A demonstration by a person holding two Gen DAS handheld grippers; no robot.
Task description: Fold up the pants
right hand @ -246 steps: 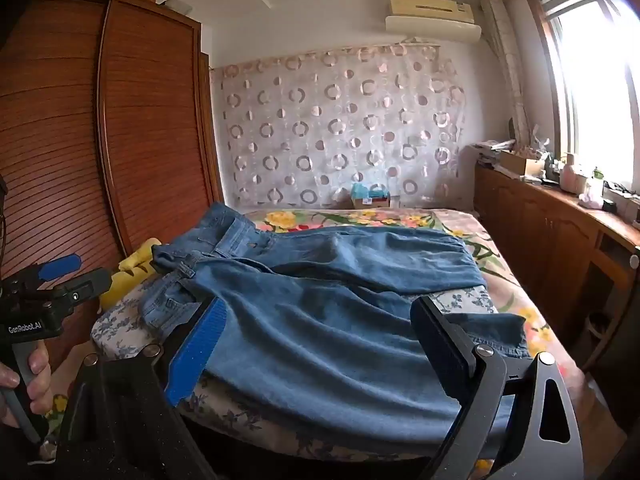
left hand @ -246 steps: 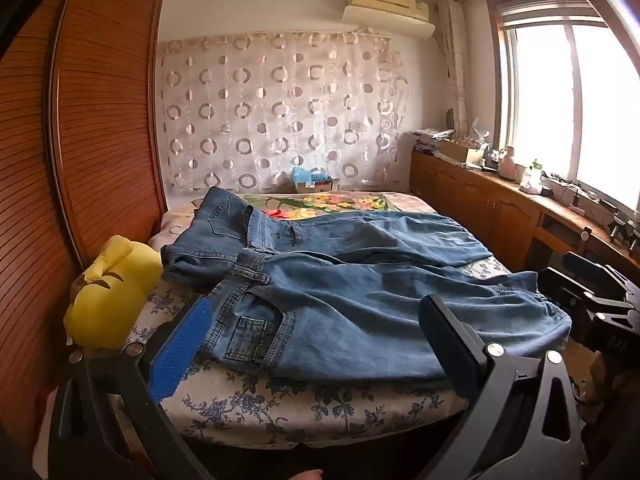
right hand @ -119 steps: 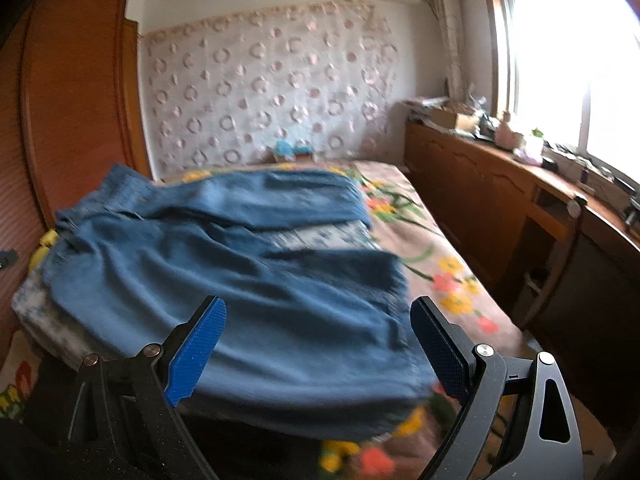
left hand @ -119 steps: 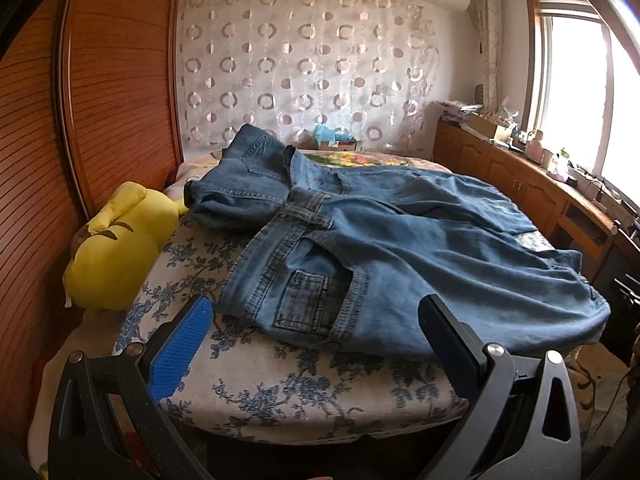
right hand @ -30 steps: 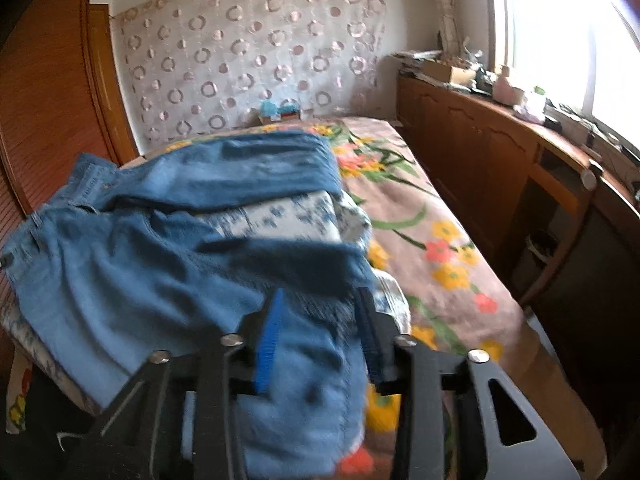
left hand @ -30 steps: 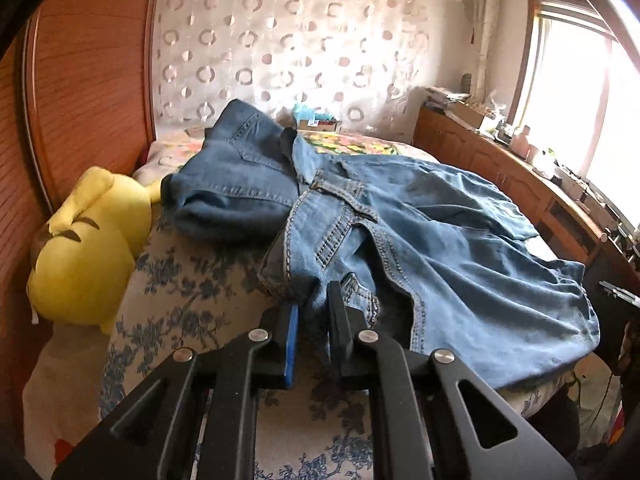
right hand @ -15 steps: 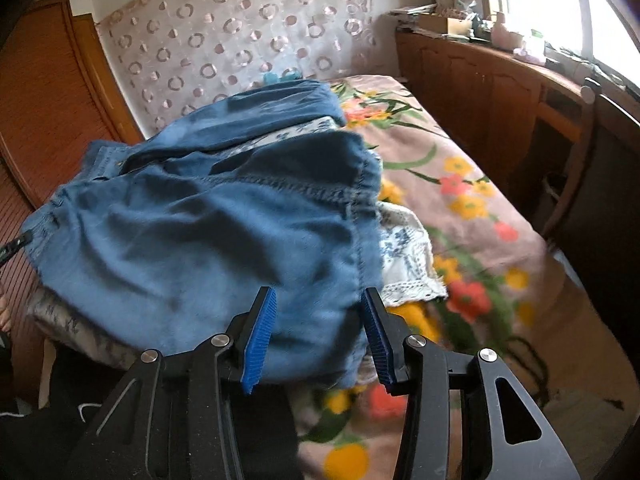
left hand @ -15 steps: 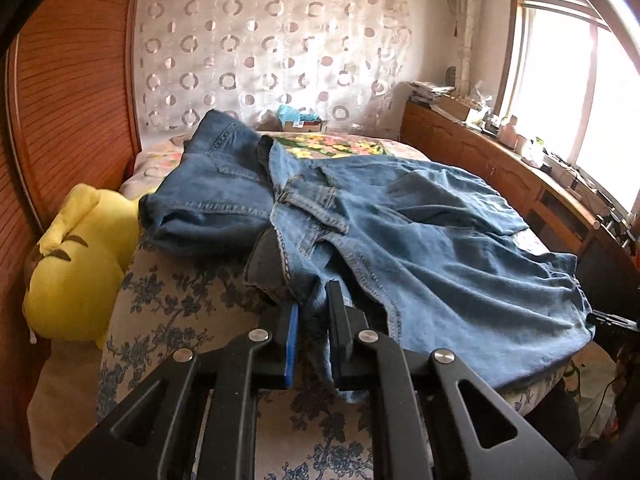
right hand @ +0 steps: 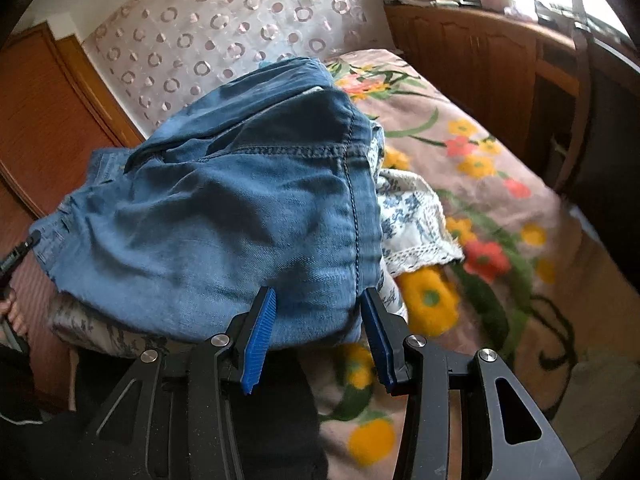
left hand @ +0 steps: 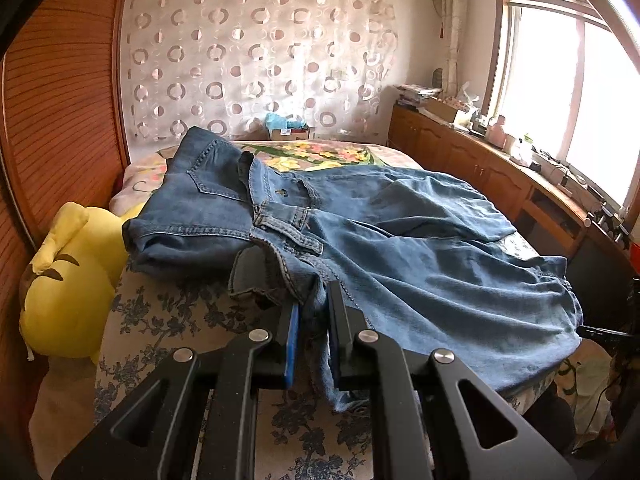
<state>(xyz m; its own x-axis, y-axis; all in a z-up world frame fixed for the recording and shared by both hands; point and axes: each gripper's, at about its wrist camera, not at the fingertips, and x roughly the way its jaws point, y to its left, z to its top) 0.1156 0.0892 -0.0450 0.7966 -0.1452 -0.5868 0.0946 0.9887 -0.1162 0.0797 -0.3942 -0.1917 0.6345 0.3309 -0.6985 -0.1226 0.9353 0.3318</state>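
Blue denim pants [left hand: 420,256], yellow plush toy [left hand: 68,280], floral bedspread [right hand: 480,184]

The flowered bedspread [right hand: 480,256] blurs at lower right; a hand [right hand: 12,312] (only fingertips showing) is cut by the left edge.

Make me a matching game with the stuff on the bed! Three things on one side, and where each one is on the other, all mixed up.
Things:
1. jeans
2. yellow plush toy
3. cardboard box

Places:
A. far end of the bed, by the curtain
B. off the bed's side, beside the wooden wardrobe
C. spread on the bed, waistband pinched in the left gripper

Pairs: 1-C, 2-B, 3-A
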